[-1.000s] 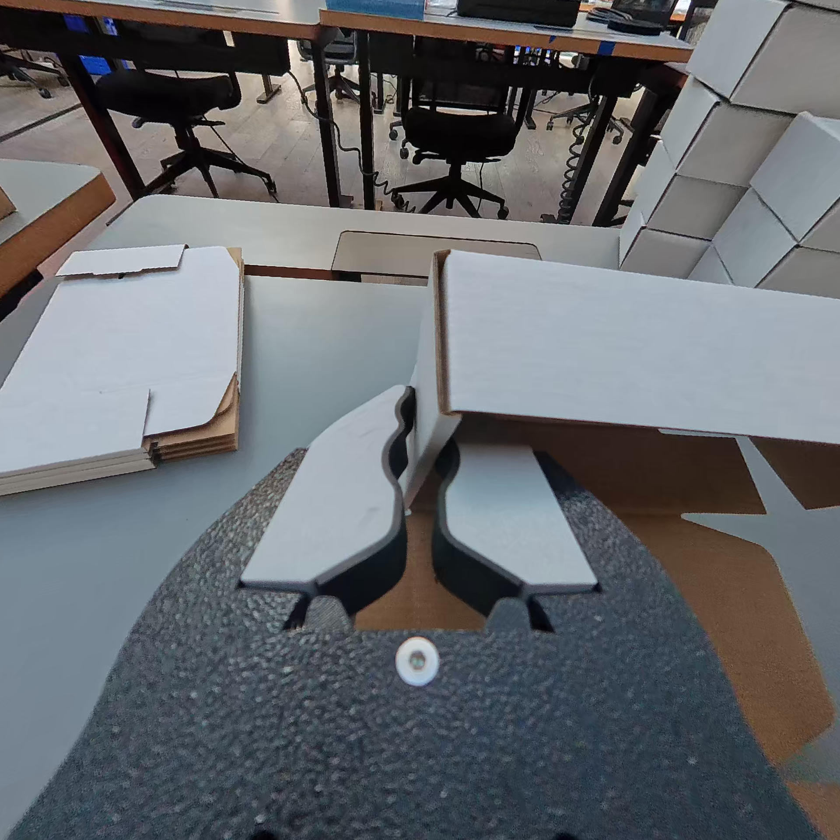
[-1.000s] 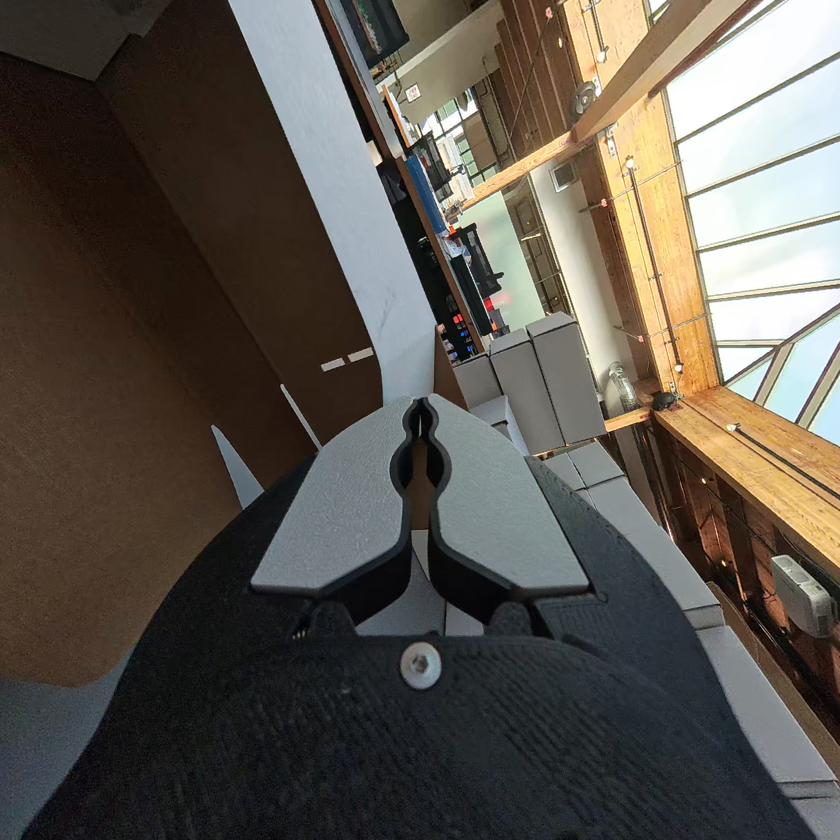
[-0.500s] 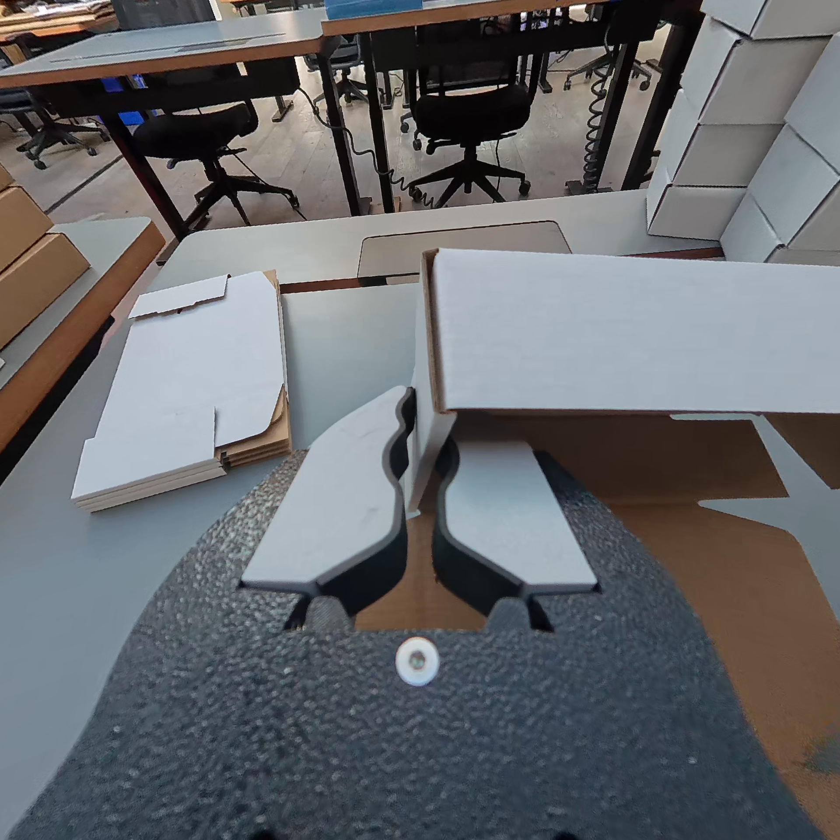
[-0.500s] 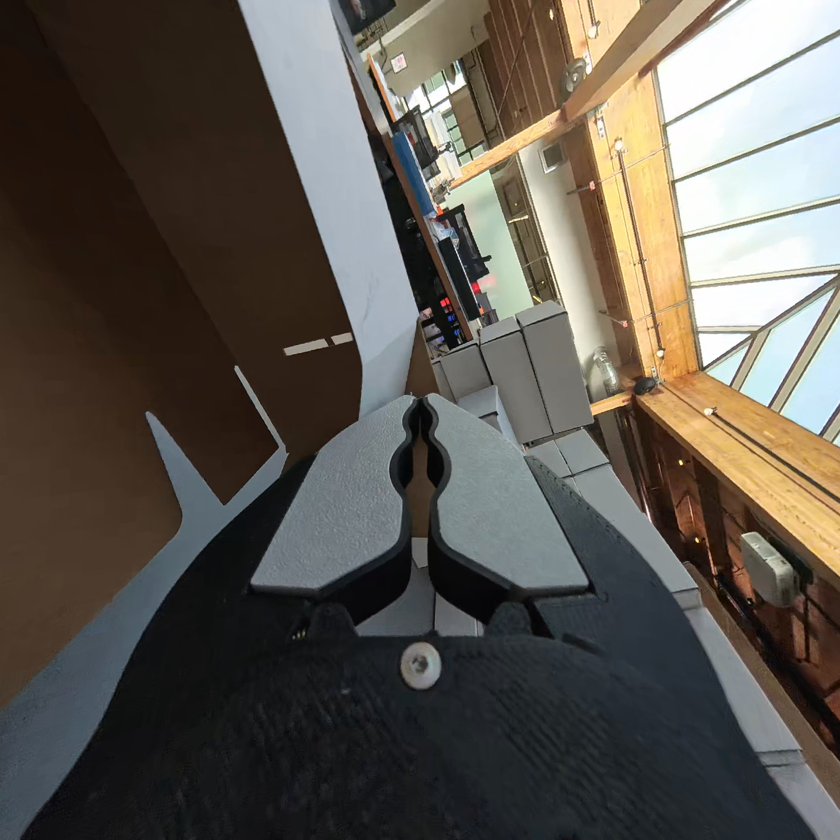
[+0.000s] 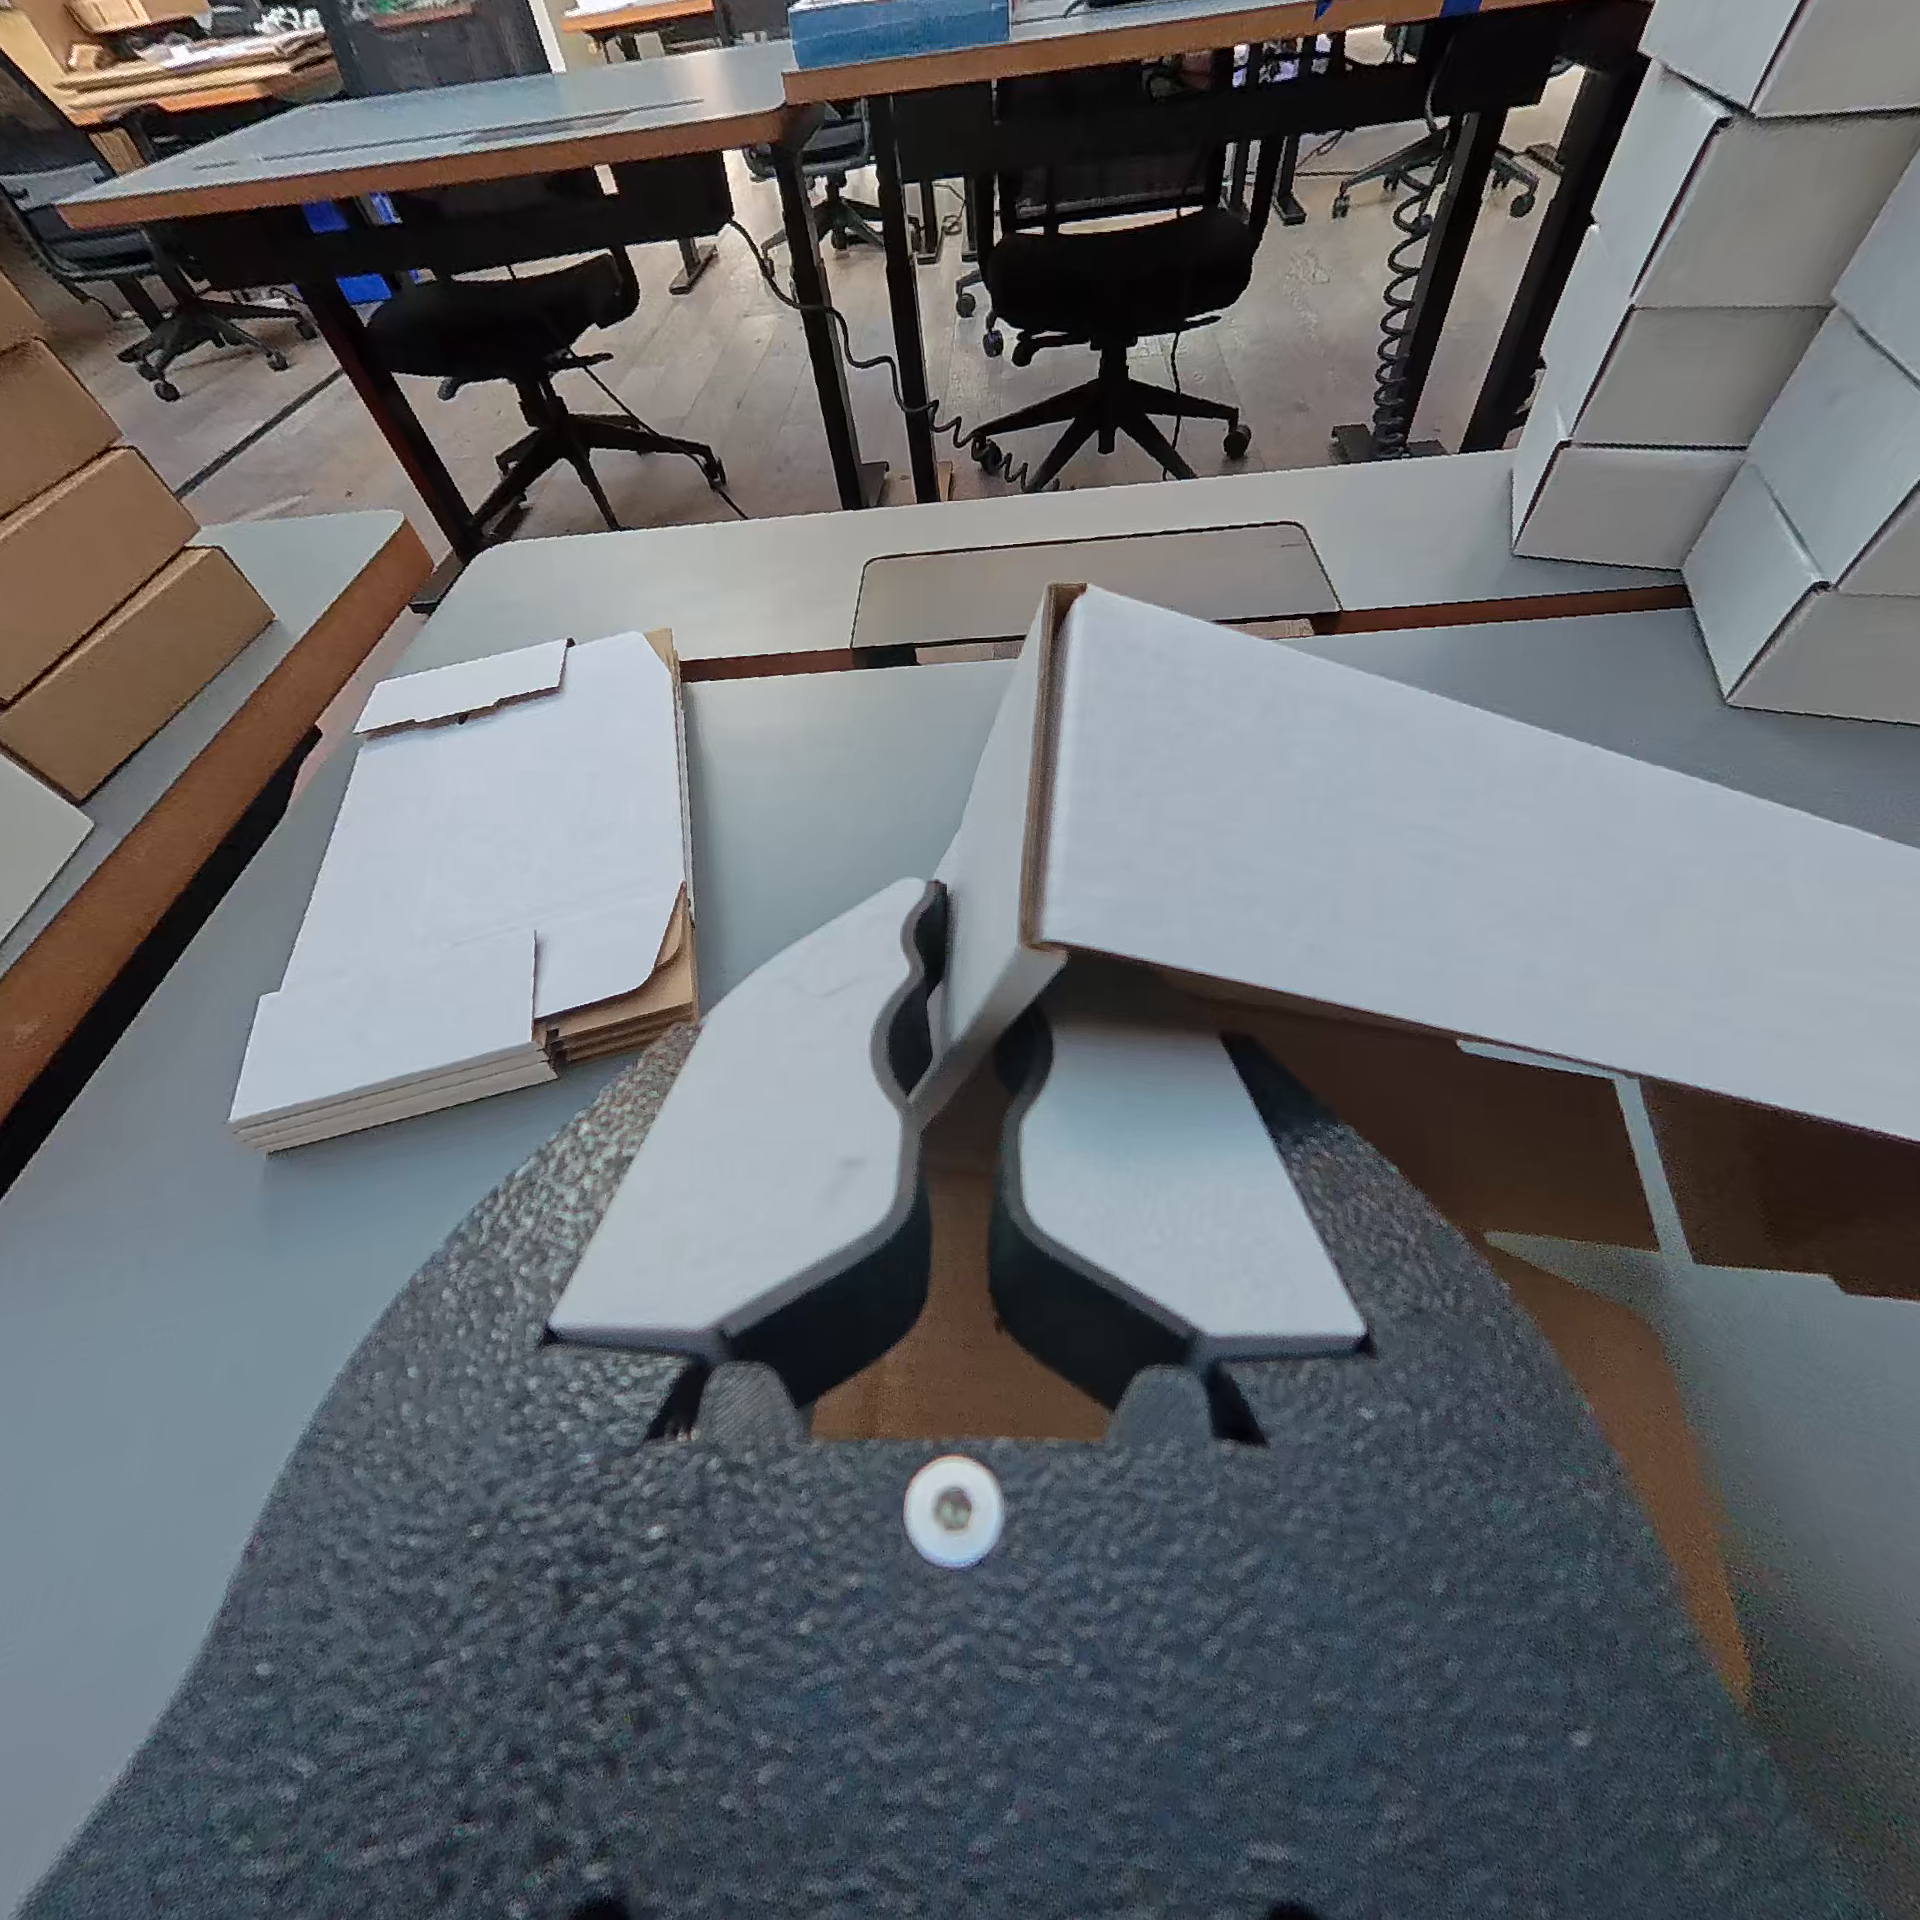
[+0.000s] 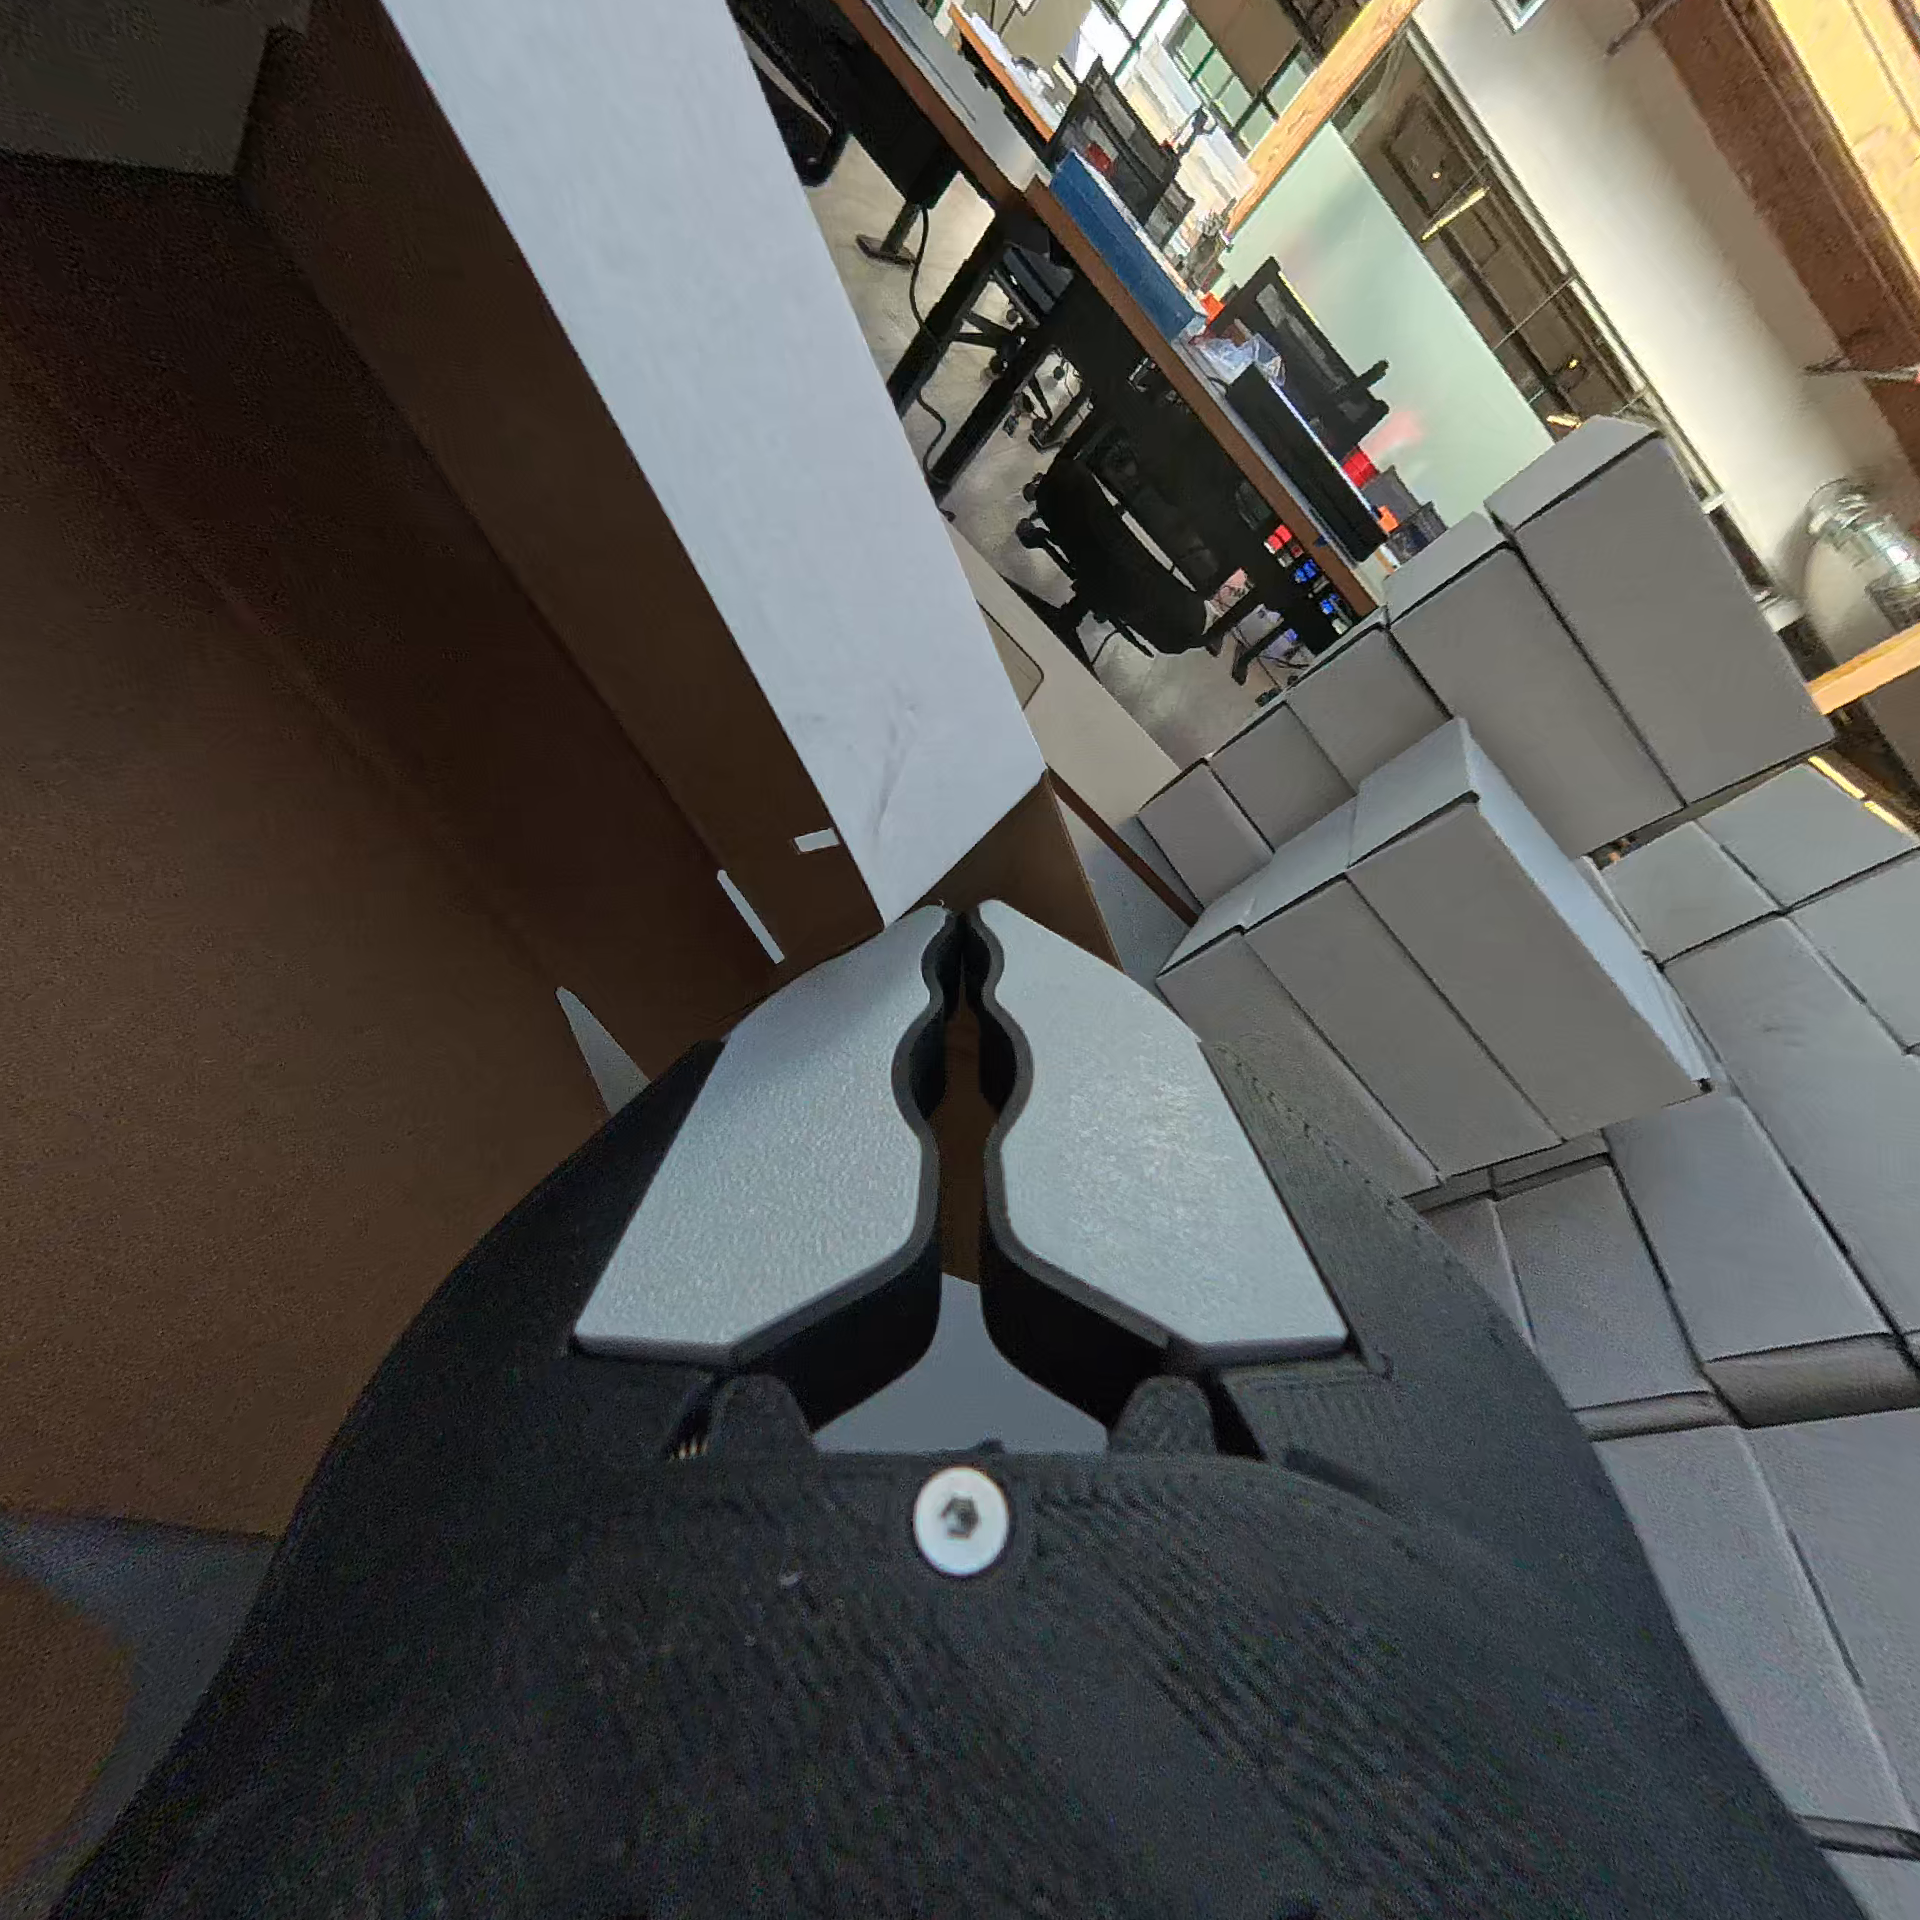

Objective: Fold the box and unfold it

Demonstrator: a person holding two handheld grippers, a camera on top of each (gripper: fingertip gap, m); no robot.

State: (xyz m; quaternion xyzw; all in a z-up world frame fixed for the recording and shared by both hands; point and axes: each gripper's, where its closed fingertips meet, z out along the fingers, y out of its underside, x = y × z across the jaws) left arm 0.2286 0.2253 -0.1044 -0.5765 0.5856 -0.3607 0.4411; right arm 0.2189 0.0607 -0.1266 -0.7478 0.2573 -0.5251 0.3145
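White box, brown inside, half folded, pinched by left tool

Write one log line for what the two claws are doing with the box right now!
left claw: shut on box side flap | right claw: shut on box's brown flap | box: half-folded, tilted | flat blanks: stacked left

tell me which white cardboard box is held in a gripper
The half-folded white cardboard box at centre, pinched by the left gripper; the flat white blanks and assembled white boxes rest untouched.
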